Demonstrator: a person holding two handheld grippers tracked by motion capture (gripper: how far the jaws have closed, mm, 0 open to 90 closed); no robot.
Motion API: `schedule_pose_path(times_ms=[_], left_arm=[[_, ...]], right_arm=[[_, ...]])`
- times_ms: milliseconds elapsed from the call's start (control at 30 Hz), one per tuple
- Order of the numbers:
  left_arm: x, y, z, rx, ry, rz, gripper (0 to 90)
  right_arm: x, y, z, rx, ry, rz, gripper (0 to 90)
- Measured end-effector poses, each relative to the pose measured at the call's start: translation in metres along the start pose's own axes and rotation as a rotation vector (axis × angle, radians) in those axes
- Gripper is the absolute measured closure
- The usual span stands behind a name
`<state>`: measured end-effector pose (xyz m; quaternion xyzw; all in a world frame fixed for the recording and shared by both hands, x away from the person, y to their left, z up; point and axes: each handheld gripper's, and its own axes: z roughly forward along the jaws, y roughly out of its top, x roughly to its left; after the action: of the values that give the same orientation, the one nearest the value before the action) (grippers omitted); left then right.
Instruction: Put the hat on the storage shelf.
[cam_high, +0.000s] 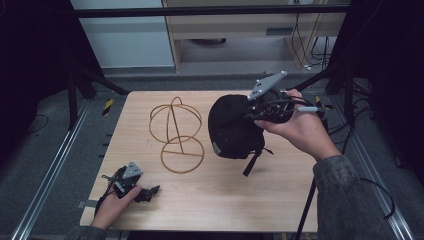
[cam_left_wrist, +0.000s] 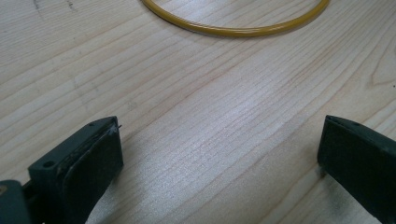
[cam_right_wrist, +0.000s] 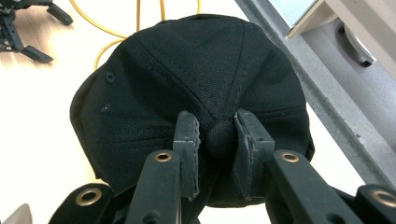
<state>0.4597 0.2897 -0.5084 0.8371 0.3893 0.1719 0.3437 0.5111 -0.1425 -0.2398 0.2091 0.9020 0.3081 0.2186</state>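
Black cap (cam_right_wrist: 187, 84) pinched by top button between right gripper (cam_right_wrist: 218, 135) jaws, lifted off counter (cam_high: 225, 195). Wire stand (cam_high: 176, 132) sits just beyond crown, so right hand closer. Left gripper (cam_left_wrist: 219, 154) jaws spread, nothing between, parked low.

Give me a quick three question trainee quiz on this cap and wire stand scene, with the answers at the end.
1. True or false: the right gripper has its fingers closed on the top button of the black cap.
2. Multiple choice: the left gripper is A) holding the cap, B) open above bare table, C) gripping the stand.
3. Fill in: the yellow wire stand sits to the ____ of the cap in the high view.

Key: 1 true; 2 B; 3 left.
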Motion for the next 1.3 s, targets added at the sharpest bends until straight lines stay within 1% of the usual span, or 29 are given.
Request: schedule_pose_path(times_ms=[133,167,433,700,1133,1300], left_arm=[[0.000,0.000,0.000,0.000,0.000,0.000,0.0],[0.000,0.000,0.000,0.000,0.000,0.000,0.0],[0.000,0.000,0.000,0.000,0.000,0.000,0.0],[0.000,0.000,0.000,0.000,0.000,0.000,0.0],[0.000,0.000,0.000,-0.002,0.000,-0.002,0.0],[0.000,0.000,0.000,0.000,0.000,0.001,0.0]], right_arm=[[0.002,0.002,-0.003,-0.007,-0.005,-0.010,72.4],[0.004,0.005,-0.007,-0.016,-0.005,-0.013,72.4],[0.005,0.010,-0.014,-0.044,0.005,-0.013,72.4],[0.008,0.020,-0.022,-0.061,-0.002,-0.025,72.4],[0.019,0.048,-0.023,-0.063,-0.004,-0.085,72.4],[0.024,0.058,-0.020,-0.063,0.002,-0.112,72.4]])
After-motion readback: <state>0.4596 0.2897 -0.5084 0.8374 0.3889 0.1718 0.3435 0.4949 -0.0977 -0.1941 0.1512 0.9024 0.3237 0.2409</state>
